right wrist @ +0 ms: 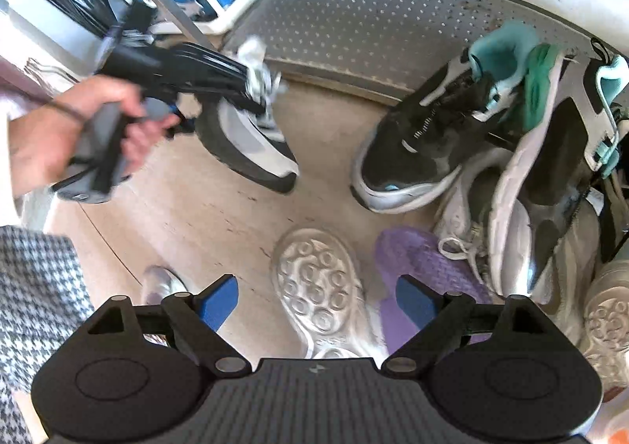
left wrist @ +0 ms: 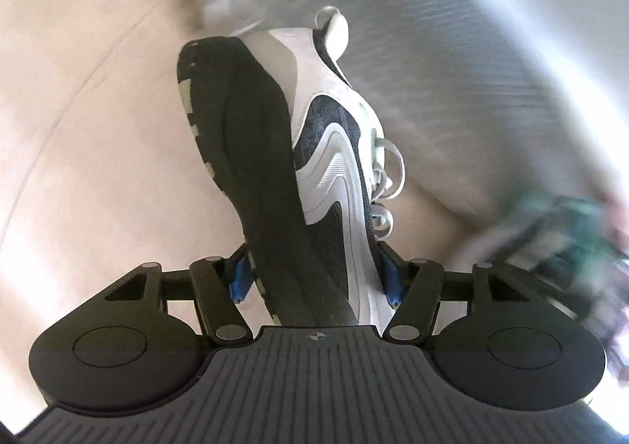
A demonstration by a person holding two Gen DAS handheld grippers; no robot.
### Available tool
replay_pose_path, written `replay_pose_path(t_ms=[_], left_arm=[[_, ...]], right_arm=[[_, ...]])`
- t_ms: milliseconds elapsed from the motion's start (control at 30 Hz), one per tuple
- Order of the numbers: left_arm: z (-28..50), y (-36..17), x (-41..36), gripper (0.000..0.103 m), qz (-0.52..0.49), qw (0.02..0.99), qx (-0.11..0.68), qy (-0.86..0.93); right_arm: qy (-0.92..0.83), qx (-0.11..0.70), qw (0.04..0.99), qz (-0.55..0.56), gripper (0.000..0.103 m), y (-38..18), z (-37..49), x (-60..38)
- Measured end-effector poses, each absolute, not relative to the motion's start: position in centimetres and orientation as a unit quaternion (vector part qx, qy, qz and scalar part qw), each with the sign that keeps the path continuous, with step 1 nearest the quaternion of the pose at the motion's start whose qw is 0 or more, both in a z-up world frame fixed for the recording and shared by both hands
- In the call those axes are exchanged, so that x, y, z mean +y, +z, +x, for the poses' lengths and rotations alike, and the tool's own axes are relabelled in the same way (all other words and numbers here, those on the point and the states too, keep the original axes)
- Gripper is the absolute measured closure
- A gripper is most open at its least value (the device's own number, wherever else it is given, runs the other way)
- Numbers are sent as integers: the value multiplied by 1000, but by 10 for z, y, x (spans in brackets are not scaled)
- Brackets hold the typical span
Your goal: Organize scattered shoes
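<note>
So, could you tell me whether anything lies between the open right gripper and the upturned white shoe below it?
Nothing visible does: the right gripper hangs open over the white shoe, sole up, a purple shoe beside it.

Beige tiled floor [right wrist: 204,216]; grey perforated metal mat [right wrist: 354,23] at the back; white crate [right wrist: 236,11] holding blue items; houndstooth fabric [right wrist: 35,306] at left edge.

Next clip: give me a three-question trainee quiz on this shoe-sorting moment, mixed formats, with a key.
1. True or false: the left gripper has its jaws shut on the white and navy sneaker.
2. The right gripper is: A open, holding nothing; B shut on a shoe.
3. Fill in: beside the upturned white sole lies a ____ coloured shoe.

Key: 1 true; 2 A; 3 purple.
</note>
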State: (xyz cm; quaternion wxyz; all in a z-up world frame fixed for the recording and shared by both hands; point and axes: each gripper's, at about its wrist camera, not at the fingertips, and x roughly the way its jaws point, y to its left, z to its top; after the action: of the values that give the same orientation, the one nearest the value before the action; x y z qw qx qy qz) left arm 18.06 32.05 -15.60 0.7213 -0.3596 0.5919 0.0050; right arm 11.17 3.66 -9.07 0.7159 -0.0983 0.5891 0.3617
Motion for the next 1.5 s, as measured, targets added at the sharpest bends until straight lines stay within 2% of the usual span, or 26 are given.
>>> replay_pose_path(t_ms=[33,67,100,167,200,233,300,367,400,433,500,567,600,633,767,867,933,1000,1300,1333,1433,1500], left_arm=[[177,-154,326,31,-362,708,606,-23],[177,-151,326,21,-331,704,628,-7],[179,-147,324,26,-297,701,648,16],[183,-127,319,28,-153,696,695,96],[185,-114,316,27,-81,689,709,130],[187,-99,313,26,-61,693,704,139],[190,-67,308,17,-23,702,694,158],[179,-30,298,11,-20,730,664,161],[169,-7,291,10,-21,749,643,160],[164,-1,289,10,-22,756,636,155],[151,17,268,10,-30,782,608,137],[149,29,251,15,-42,800,585,123],[156,27,252,21,-30,800,587,121],[164,25,253,23,-18,799,589,118],[192,10,265,31,29,791,599,117],[205,-8,271,33,73,772,619,125],[204,-9,268,32,92,770,620,119],[204,-10,268,25,111,772,616,111],[214,-10,292,21,55,787,603,120],[214,-11,292,21,58,786,604,120],[215,-14,295,20,58,782,608,123],[216,-15,297,20,57,782,608,126]], right_arm=[[361,589,716,-95,14,-90,111,38],[361,589,717,-92,14,-89,110,38],[361,589,718,-89,14,-88,109,39],[360,589,719,-83,12,-87,107,41],[360,589,719,-80,12,-86,106,42],[360,589,720,-77,12,-85,105,43],[359,588,721,-71,12,-84,103,45],[358,588,722,-65,13,-82,102,47],[358,588,723,-62,18,-81,101,48],[358,588,723,-61,30,-81,100,49],[353,597,717,-62,43,-75,97,60],[348,613,708,-49,49,-83,112,77],[347,620,702,-37,58,-88,121,84],[346,628,697,-25,61,-93,131,91],[325,649,687,30,60,-112,172,117],[284,652,700,67,60,-126,199,133],[261,651,708,81,59,-137,216,146],[249,644,721,64,59,-149,226,164],[179,665,725,13,56,-221,242,207],[168,673,720,17,73,-228,242,208],[128,679,717,96,78,-235,244,193],[111,648,740,145,78,-229,242,179]])
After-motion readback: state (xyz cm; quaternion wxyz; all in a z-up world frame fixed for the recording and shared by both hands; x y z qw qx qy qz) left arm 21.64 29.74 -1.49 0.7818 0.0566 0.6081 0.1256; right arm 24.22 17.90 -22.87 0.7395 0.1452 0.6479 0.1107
